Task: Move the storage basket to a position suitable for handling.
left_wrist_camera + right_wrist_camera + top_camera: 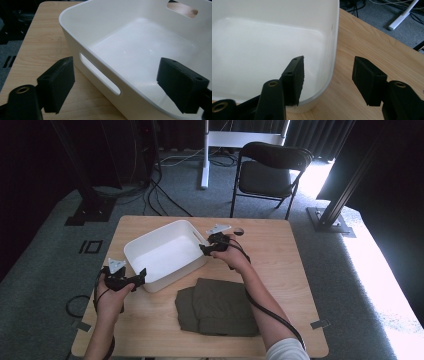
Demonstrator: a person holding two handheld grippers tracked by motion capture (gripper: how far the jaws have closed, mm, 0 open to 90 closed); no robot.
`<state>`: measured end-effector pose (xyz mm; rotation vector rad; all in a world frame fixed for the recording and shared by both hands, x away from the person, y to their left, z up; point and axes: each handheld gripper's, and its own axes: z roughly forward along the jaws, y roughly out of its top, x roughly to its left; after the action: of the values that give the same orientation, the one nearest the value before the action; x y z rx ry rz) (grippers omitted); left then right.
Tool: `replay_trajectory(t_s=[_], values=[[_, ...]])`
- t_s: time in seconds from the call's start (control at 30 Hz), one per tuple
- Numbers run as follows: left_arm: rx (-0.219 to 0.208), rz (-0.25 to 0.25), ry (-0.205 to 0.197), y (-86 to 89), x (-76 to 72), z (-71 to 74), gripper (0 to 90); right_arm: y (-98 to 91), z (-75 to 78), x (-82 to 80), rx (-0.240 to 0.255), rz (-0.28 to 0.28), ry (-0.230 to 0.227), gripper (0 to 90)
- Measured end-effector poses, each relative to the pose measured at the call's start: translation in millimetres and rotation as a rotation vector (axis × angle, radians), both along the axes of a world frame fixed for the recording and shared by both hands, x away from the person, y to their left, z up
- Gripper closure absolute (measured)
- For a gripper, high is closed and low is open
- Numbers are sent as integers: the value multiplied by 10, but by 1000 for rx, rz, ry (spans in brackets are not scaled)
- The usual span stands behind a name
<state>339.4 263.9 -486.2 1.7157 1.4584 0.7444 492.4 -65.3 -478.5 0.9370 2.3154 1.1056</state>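
So I've got both grippers straddling the white bin [165,254] wall, left gripper [115,85] at its slotted end, right gripper [328,80] at the far corner, jaws open, not pinching yet

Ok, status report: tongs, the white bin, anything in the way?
Left tongs and right tongs each straddle a wall of the white bin, pads not pressing. Bin empty, on the table. Folded olive cloth beside it, not blocking.

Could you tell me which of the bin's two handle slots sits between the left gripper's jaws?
The slot in the white bin's near wall, straddled by the left gripper; the other slot is in the far wall, showing wood through it.
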Motion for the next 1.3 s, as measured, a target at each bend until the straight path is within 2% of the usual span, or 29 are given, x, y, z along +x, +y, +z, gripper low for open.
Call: replay_trajectory(t_s=[0.03,0.07,0.1,0.13,0.2,0.23,0.27,0.3,0.37,0.4,0.47,0.53,0.63,0.8,1.07,1.3], values=[[1,0,2,-8,4,-14,258,6,-4,-3,-2,-1,-3,438],[5,-4,-2,-18,6,-26,347,12,-11,-8,-11,0,-7,501],[13,-6,-2,-25,7,-38,347,12,-11,-8,-11,0,-7,501],[6,1,17,-28,16,-50,367,13,-17,-7,-18,0,6,520],[-5,5,21,-28,20,-55,380,11,-17,-8,-17,-3,7,529],[-47,-11,30,-16,28,-60,403,9,-15,-10,-13,-10,9,535],[-69,-2,42,-12,33,-60,442,13,-12,-16,-21,-17,-4,554],[-71,-1,45,-13,37,-63,442,13,-12,-16,-21,-17,-4,554],[-47,20,39,-38,48,-80,449,22,-19,-24,-21,-11,-10,587],[-38,18,47,-41,55,-94,452,31,-21,-30,-22,-12,-9,607],[-67,46,61,-51,65,-109,468,50,-20,-42,-25,-16,-12,652],[-82,61,55,-50,68,-115,496,63,-25,-52,-26,-22,-8,691],[-71,84,43,-74,74,-112,535,70,-25,-64,-28,-51,-7,739],[-19,126,46,-139,90,-91,600,58,-25,-82,-9,-76,17,759],[-24,150,52,-174,133,-84,645,20,-25,-122,-10,-89,12,766],[-7,159,57,-232,184,-76,675,-40,-27,-154,-5,-106,16,767]])
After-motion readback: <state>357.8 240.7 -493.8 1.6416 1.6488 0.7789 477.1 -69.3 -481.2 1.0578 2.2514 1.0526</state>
